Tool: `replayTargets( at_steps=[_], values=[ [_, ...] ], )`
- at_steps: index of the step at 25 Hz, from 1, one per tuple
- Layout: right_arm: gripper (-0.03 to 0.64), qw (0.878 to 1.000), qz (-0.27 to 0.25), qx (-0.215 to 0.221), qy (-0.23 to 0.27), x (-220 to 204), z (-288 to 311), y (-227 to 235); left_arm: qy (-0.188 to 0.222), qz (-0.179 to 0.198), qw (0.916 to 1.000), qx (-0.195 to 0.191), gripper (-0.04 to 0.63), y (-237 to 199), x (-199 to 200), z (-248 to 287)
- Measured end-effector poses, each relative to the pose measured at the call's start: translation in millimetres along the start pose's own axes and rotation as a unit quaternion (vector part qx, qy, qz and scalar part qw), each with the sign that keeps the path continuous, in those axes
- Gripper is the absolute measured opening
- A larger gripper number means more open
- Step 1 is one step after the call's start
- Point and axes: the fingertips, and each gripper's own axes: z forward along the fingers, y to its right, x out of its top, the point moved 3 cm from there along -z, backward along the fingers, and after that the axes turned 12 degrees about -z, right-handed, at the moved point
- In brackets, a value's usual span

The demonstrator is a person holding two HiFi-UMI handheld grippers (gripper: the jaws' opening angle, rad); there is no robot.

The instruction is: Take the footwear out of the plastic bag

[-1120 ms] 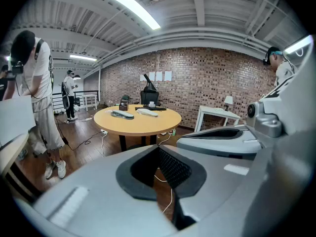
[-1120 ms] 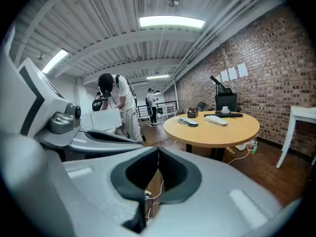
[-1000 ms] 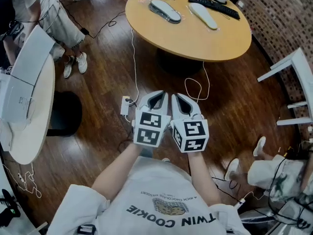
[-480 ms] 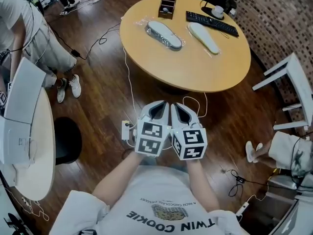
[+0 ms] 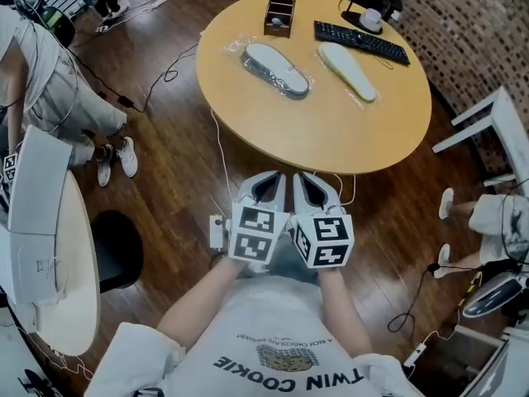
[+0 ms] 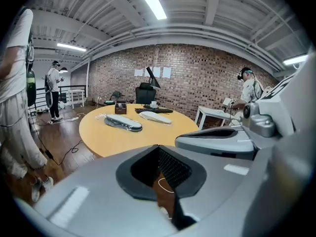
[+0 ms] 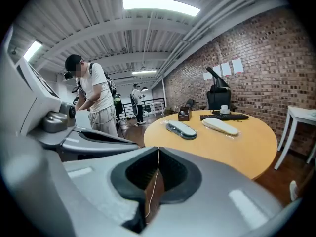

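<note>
The person holds 2 tongs close to the tummy, side by side and nearly touching. The left gripper (image 5: 272, 175) has its 2 jaws pressed together at the tips. Nothing is in them. The right gripper (image 5: 300, 177) is the same: its jaws are closed tight and hold nothing. Each one has a white cube with black squares on it, near the person's hands. Both tongs point toward the round table (image 5: 331, 139) and hang over the brown wooden floor (image 5: 165, 139), not over the table.

The footwear is on the table, well apart from both tongs. There are 2 pieces. The grey shoe (image 5: 275, 67) lies more to the left, inside a clear plastic bag (image 5: 235, 48). The white shoe (image 5: 348, 70) lies to its right, and it is in a clear bag too. Both are flat on the table top and do not touch each other.

Behind the shoes sits a small brown box (image 5: 279, 16), and a black keyboard (image 5: 361, 41) lies at the far side, just beside the white shoe. A white cable (image 5: 223, 151) runs down from the table onto the floor. A white chair (image 5: 488, 122) stands at the right. At the left another person (image 5: 50, 89) stands by a long white table (image 5: 41, 255).
</note>
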Motion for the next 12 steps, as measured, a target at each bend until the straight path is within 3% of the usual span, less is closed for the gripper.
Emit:
replayTargets(
  at_steps=[12],
  values=[
    [0.003,1.0,-0.003,0.029,-0.007,20,84,80,0.0,0.008,0.9998,0.018,0.005,-11,58,107]
  ],
)
